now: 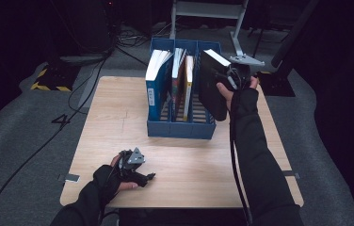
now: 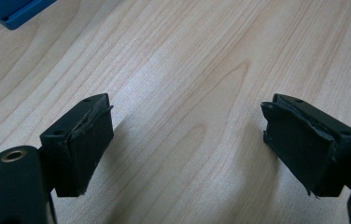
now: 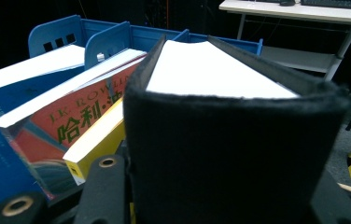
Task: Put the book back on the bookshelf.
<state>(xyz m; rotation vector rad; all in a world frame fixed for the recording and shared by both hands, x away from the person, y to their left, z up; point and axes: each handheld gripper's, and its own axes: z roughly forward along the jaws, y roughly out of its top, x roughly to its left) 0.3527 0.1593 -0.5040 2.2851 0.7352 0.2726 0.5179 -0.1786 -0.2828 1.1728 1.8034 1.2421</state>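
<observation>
A thick black book (image 1: 213, 82) with white page edges hangs tilted over the right compartment of the blue file rack (image 1: 180, 129). My right gripper (image 1: 234, 77) is shut on its spine, and in the right gripper view the black book (image 3: 229, 140) sits between the jaws close to the lens. In the rack stand a blue book (image 1: 155, 87), an orange-red book (image 1: 177, 77) and a yellow book (image 1: 189, 84). Near the table's front left my left gripper (image 1: 147, 178) lies low over the wood, open with nothing between its pads (image 2: 89, 140).
The wooden table (image 1: 118, 122) has bare room in front of and left of the rack. A corner of the blue rack (image 2: 15, 11) lies ahead of the left gripper. Cables (image 1: 38, 146) trail on the grey floor at left, and a white desk frame (image 1: 213, 12) stands behind.
</observation>
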